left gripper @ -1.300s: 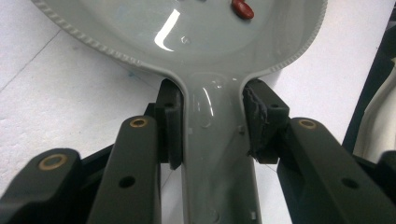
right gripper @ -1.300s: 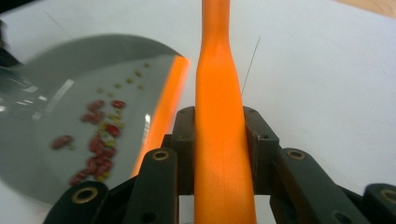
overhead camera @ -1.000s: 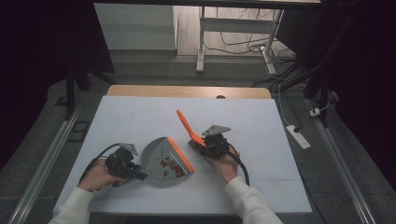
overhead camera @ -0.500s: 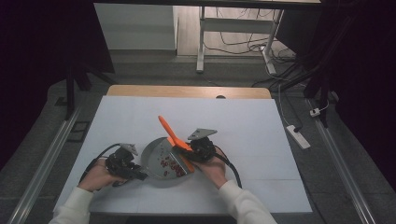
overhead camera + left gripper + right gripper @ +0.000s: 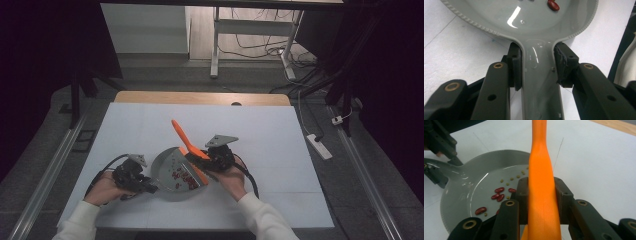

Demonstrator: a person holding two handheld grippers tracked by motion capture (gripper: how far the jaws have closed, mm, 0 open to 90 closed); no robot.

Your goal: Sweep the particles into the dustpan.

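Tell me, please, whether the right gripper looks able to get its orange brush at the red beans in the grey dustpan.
Probably yes: the right gripper holds the orange brush at the dustpan's open edge, the red beans lie uncovered beside it, and the left gripper only clamps the handle.

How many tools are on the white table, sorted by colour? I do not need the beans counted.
Grey: 1, the grey plastic dustpan
Orange: 1, the orange plastic brush
Black: 2, the left claw shut on the dustpan's handle and the right claw shut on the brush
Total: 4
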